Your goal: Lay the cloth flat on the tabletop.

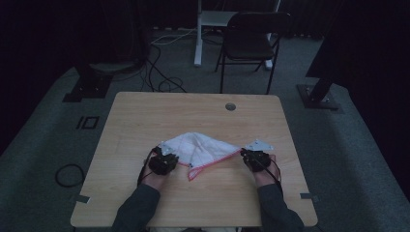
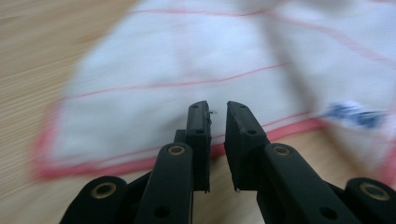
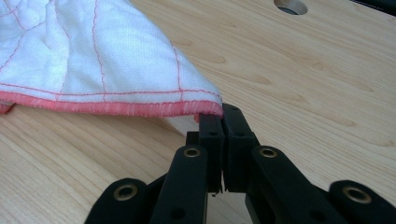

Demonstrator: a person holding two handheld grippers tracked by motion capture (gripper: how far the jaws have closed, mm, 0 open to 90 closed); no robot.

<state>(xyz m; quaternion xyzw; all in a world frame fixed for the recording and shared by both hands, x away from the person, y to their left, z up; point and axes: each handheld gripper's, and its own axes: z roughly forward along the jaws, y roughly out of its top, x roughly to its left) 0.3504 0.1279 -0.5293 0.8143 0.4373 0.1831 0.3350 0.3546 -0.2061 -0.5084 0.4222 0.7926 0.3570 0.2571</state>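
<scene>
A white quilted cloth (image 1: 203, 149) with a pink-red hem lies bunched in the middle of the wooden table (image 1: 145, 116). My right gripper (image 1: 244, 154) holds its right corner. In the right gripper view the jaws (image 3: 222, 114) are shut on the hem of the cloth (image 3: 93, 56), which is lifted a little off the wood. My left gripper (image 1: 170, 158) sits at the cloth's left edge. In the blurred left gripper view its jaws (image 2: 217, 109) stand a narrow gap apart with nothing between them. The cloth (image 2: 187, 60) lies just beyond the tips, with a small blue tag (image 2: 352, 113) at the right.
A round cable hole (image 1: 230, 106) sits near the table's far edge, also seen as a hole (image 3: 290, 5) in the right gripper view. A dark chair (image 1: 251, 38) stands behind the table. A coiled cable (image 1: 70, 175) lies on the carpet at the left.
</scene>
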